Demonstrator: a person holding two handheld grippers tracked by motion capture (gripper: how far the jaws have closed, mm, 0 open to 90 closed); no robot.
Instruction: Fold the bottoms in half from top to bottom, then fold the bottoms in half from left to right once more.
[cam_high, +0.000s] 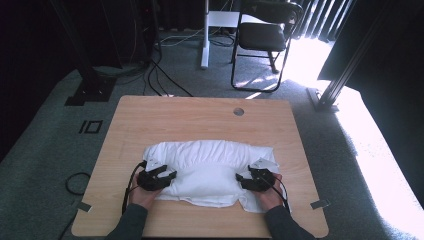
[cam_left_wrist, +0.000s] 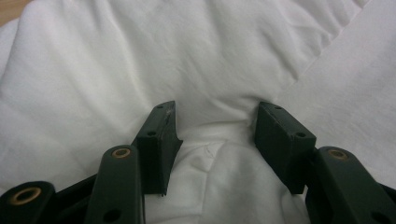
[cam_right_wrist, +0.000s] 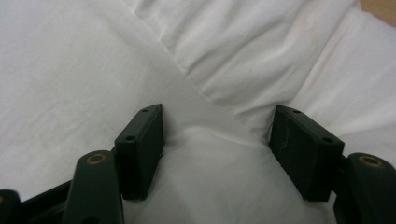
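Observation:
A thick, folded white cloth (cam_high: 207, 160) lies across the near half of the wooden table (cam_high: 200, 112). My left gripper (cam_high: 167, 176) is at the cloth's left end and my right gripper (cam_high: 242, 179) at its right end, both pointing inward. In the left gripper view, the left gripper (cam_left_wrist: 215, 116) has a puffy bulge of cloth (cam_left_wrist: 210, 154) filling the gap between its wide-set jaws, with creases running to the tips. The right gripper (cam_right_wrist: 217, 121) holds a similar mound of cloth (cam_right_wrist: 210, 163) pressed between its pads. A hand grips each tool from the near edge.
A round cable hole (cam_high: 238, 111) sits near the table's far edge. Beyond the table stand a black folding chair (cam_high: 262, 35) and a white post (cam_high: 205, 35). Black frame legs (cam_high: 90, 85) flank the table, and cables lie on the carpet (cam_high: 75, 182).

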